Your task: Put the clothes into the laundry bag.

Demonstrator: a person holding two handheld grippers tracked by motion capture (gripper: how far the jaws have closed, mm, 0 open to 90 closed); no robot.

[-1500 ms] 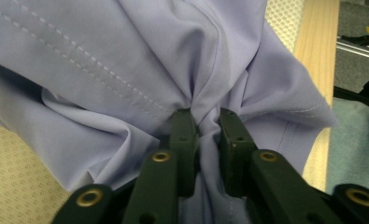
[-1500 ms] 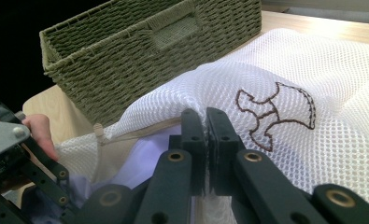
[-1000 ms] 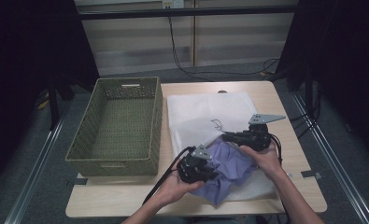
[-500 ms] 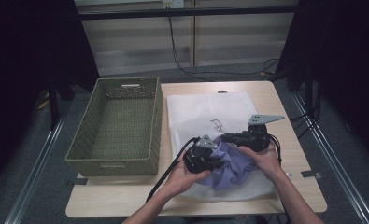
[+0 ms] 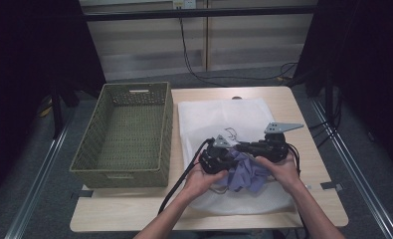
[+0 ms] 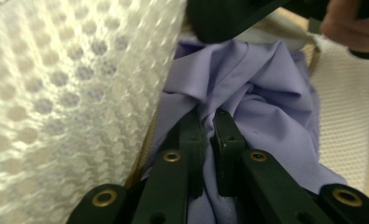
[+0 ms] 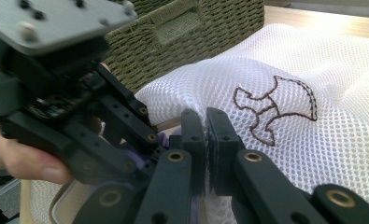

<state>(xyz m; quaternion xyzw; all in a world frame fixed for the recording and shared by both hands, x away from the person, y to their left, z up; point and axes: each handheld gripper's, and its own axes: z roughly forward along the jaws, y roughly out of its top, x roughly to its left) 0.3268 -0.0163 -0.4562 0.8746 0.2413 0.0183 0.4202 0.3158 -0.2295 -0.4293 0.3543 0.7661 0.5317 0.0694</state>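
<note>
Left claw (image 6: 209, 122) clamped on purple cloth (image 5: 247, 170) at mesh bag (image 5: 219, 117) mouth, near-centre counter (image 5: 293, 107); right claw (image 7: 206, 122) pinching bag edge. Keep edge lifted, push cloth deep before letting go; basket (image 5: 126, 130) sits left

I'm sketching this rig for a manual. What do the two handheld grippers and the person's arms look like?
Both the left gripper and right gripper are black, each topped by a grey three-cornered plate. Their jaws are flat black bars joined by brass-coloured rivets. A black cable trails from the left one toward the table's near edge. The forearms are bare, with no sleeves in view.
</note>
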